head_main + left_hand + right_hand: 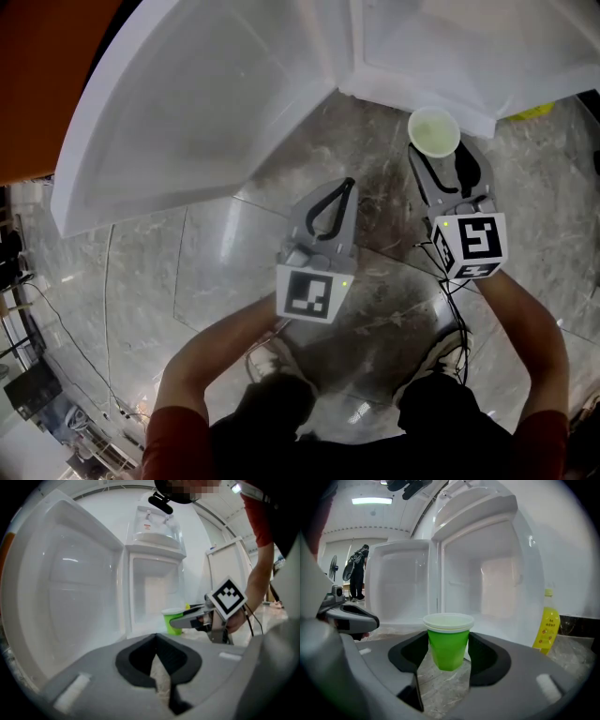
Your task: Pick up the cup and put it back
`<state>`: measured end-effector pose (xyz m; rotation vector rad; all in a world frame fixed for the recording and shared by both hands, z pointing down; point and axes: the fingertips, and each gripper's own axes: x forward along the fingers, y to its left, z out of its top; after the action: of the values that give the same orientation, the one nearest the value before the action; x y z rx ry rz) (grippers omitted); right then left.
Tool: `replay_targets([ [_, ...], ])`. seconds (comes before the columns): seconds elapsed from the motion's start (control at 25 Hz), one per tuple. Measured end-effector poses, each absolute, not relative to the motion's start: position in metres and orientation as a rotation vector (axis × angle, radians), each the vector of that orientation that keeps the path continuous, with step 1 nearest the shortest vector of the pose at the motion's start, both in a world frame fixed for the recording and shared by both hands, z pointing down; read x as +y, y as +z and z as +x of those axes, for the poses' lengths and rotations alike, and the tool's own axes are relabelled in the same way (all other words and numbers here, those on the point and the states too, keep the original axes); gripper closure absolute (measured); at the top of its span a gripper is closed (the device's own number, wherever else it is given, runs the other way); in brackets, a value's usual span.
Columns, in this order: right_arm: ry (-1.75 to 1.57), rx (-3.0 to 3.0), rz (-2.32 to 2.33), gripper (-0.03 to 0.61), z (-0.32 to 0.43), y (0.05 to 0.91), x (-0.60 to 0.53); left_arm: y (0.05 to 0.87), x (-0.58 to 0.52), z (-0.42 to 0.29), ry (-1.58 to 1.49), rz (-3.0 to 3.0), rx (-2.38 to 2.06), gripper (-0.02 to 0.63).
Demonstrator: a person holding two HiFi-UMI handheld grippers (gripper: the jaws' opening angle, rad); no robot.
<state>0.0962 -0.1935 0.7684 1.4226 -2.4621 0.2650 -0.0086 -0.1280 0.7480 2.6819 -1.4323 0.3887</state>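
A green cup (448,641) with a white rim hangs a little above the marble floor, in front of the open white fridge (487,573). My right gripper (448,645) is shut on it, with a dark pad against each side of the cup. From the head view the cup (434,131) shows its pale inside at the tip of the right gripper (438,156). My left gripper (347,186) hovers to its left, shut and holding nothing; its tips (156,638) meet. The left gripper view catches the cup (171,621) in the right gripper (188,618).
The fridge door (187,103) stands swung wide to the left, and the fridge body (469,47) is open at the back right. A yellow bottle (547,620) stands right of the fridge. A person (358,571) stands far off on the left. Cables (56,319) lie on the floor at left.
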Motion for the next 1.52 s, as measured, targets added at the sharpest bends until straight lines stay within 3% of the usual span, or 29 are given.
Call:
replay_targets([
  [0.8,0.116,-2.381,1.701,0.313,0.13,0.744,-0.302,0.766,-0.142,-0.011,0.377,2.623,-1.426,0.614],
  [1.52,0.126,-2.317,1.793,0.31,0.143,0.758,-0.323,0.777,-0.143,-0.012,0.369,2.569,-1.416,0.614],
])
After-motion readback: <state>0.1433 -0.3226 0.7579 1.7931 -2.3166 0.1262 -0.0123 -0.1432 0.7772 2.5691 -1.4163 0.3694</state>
